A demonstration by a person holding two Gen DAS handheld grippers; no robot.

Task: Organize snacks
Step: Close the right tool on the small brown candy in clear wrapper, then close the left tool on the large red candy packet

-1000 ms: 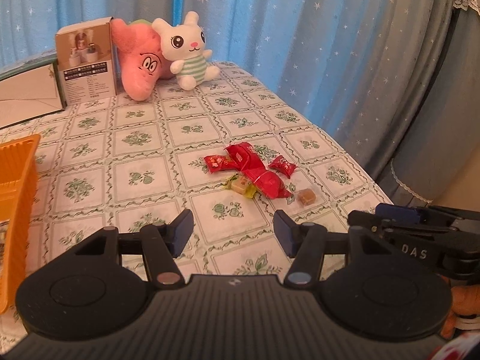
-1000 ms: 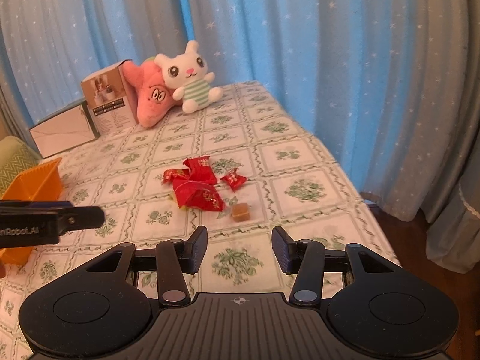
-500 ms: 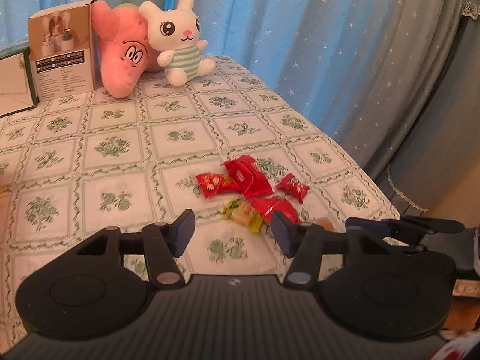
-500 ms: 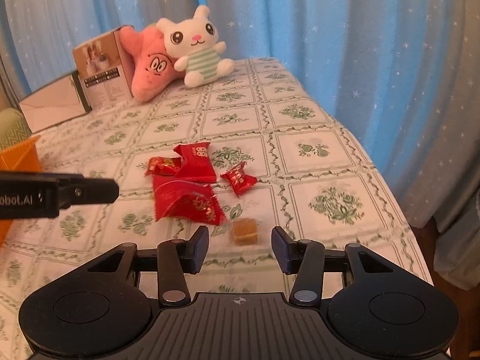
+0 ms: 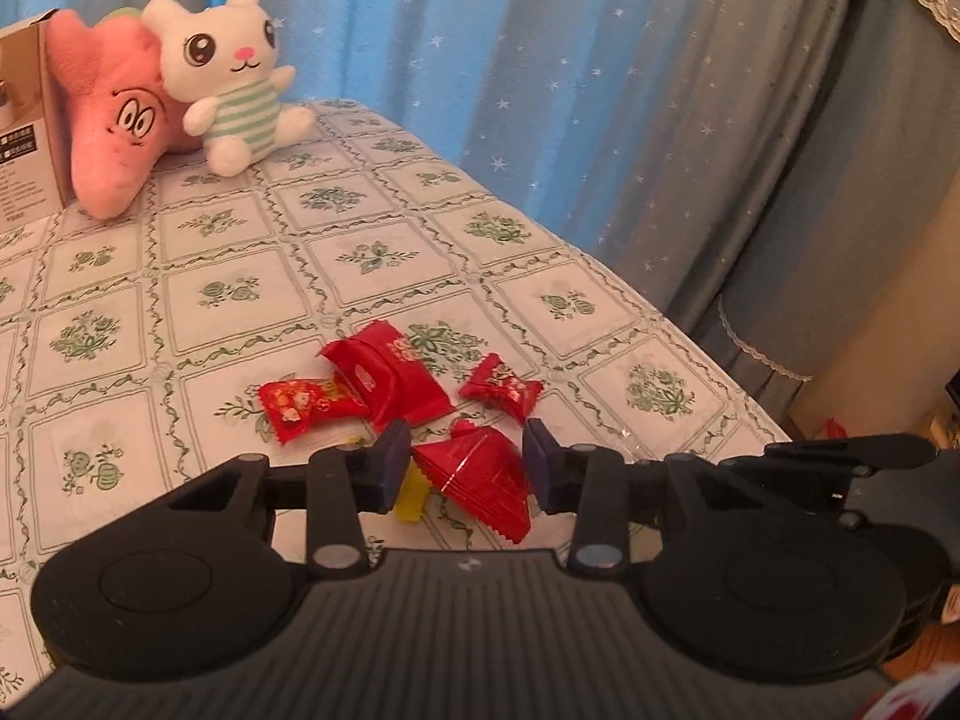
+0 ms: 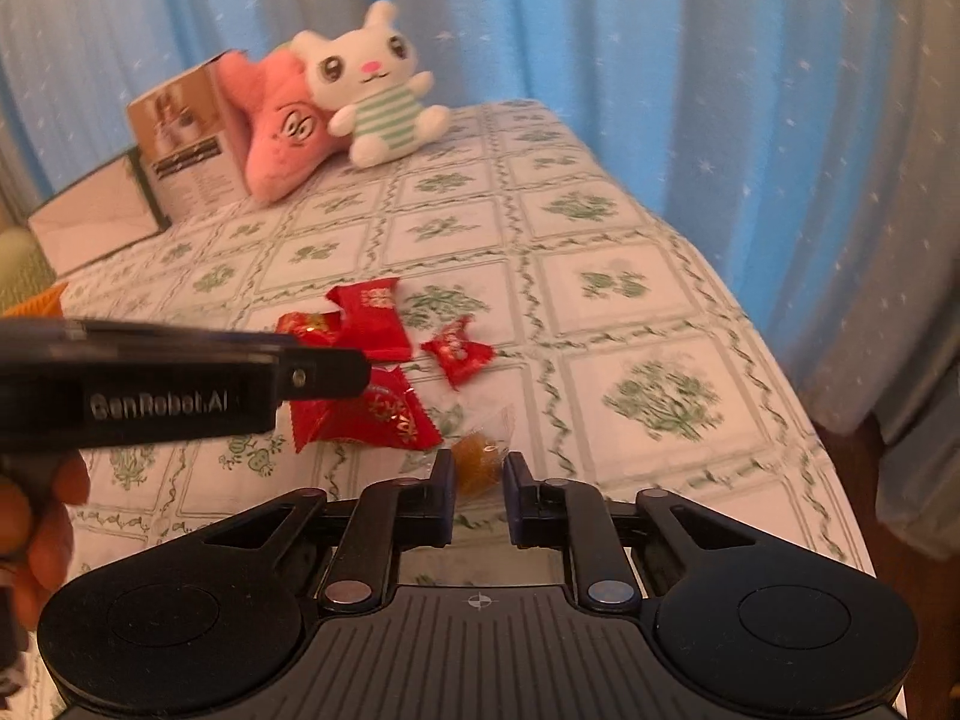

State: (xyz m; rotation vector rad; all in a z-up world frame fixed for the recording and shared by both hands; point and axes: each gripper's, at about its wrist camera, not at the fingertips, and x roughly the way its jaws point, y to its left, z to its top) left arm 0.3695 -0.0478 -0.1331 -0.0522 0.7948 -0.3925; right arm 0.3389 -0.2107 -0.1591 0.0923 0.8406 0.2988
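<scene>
On the table (image 5: 372, 252) with the green flower cloth, far back on the left, a brown box (image 5: 21, 120) stands. A pink star toy (image 5: 108, 114) leans next to it, and a white bunny toy (image 5: 234, 72) sits against the star. A blue curtain (image 5: 600, 90) with little stars hangs behind them.

Closer in, a small pile of snacks lies near the table's front edge. From the left comes a flat red candy (image 5: 300, 399), then a long red pack (image 5: 396, 372) partly on top of it, then a little red candy (image 5: 501, 387) lying alone.

Just in front of these, the left gripper (image 5: 467, 456) points down at the table. A big red packet (image 5: 480, 474) lies right between its two fingers, and the jaws are closing on it. A thin gap still shows beside the left pad (image 5: 393, 462), so it does not squeeze the packet yet. A yellow candy (image 5: 414, 495) peeks out under that pad.

In the right wrist view, the left gripper's finger reaches in from the left over the red pile, and a hand (image 6: 36, 516) holds it. A bit of orange basket (image 6: 42, 303) shows at the left edge.

To the right of the big red packet, the right gripper (image 6: 477, 468) is clenched on a brown candy (image 6: 471, 456) in a clear wrapper. The candy sits at the very tips, down by the cloth.
</scene>
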